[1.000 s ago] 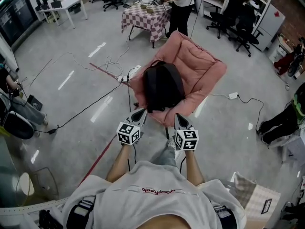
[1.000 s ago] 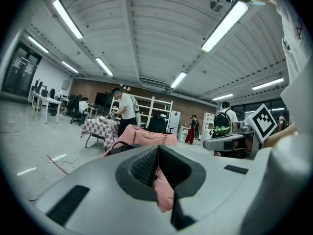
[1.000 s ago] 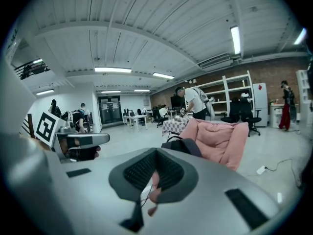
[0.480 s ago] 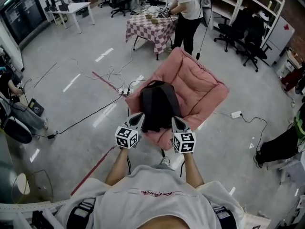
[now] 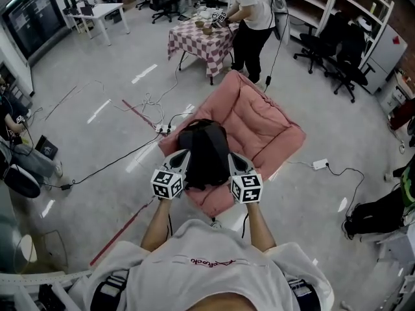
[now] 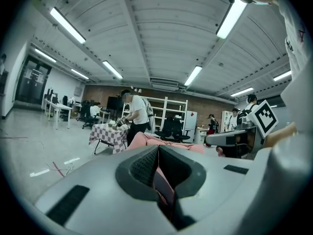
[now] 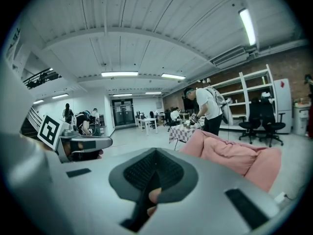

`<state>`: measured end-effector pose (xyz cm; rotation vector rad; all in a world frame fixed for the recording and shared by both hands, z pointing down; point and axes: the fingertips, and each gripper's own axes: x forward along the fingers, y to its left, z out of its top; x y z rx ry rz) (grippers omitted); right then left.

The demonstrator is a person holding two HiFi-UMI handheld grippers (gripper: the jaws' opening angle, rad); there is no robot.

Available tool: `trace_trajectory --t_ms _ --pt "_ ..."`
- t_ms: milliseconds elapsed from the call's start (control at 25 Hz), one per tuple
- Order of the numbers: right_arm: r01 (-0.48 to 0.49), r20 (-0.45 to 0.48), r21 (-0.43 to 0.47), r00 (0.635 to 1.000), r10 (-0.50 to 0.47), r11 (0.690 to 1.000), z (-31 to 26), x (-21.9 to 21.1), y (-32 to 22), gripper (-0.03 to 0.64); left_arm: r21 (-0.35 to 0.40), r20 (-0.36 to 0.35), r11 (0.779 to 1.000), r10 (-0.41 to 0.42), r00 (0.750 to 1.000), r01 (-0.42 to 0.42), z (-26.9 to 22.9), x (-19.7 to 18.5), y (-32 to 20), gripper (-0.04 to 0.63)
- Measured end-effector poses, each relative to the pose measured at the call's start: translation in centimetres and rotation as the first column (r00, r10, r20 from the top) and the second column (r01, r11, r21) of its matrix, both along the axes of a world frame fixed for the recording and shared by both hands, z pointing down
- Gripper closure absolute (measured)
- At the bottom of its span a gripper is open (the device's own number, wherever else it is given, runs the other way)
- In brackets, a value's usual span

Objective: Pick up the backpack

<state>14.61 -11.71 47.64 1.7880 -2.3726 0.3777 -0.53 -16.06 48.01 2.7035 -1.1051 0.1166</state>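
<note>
Black fabric backpack (image 5: 204, 149): centre of frame, lying on the near edge of a pink padded cushion seat (image 5: 269, 125).
Left gripper (image 5: 183, 155): at the backpack's left flank, jaws pressed together, nothing between.
Right gripper (image 5: 232, 159): at its right flank, jaws together, empty.
Background: red-and-white checked table (image 5: 198, 37), upper middle; standing person (image 5: 249, 11) beside it.

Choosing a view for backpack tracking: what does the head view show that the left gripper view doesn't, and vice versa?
Only the head view: the black backpack lying on the pink cushion, flanked by the left gripper and right gripper. I can't make out the backpack in the left gripper view.

Only the left gripper view: its own jaws shut with nothing gripped, and the ceiling lights.

Both: the pink cushion, the checkered table and the person standing at it.
</note>
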Motion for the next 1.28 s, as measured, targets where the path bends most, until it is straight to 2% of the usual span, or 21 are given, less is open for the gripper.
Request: trace_trajectory --t_ms 280,640,960,1280 --pt "0.024 0.022 -0.028 0.999 -0.024 0.999 1.5 1.9 -1.3 0.598 -0.049 0.035 0.998 -0.027 0.999 0.029 1.9 1.0 -0.1 0.583" --pt "0.027 0.033 -0.107 0.999 -0.024 0.994 5.6 1.8 -2.7 0.598 -0.136 0.059 0.989 -0.044 0.997 0.051 6.4 -0.6 -1.5 0.583" --pt "-0.013 0.021 -0.198 1.0 0.018 0.98 10.4 2.0 -6.1 0.598 -0.228 0.062 0.974 -0.008 0.998 0.022 11.9 -1.3 -5.6 0.583" --pt "-0.082 0.006 -0.26 0.996 0.087 0.962 14.5 0.4 -11.7 0.597 -0.294 0.053 0.955 0.043 0.998 -0.025 16.7 -3.2 -12.0 0.583"
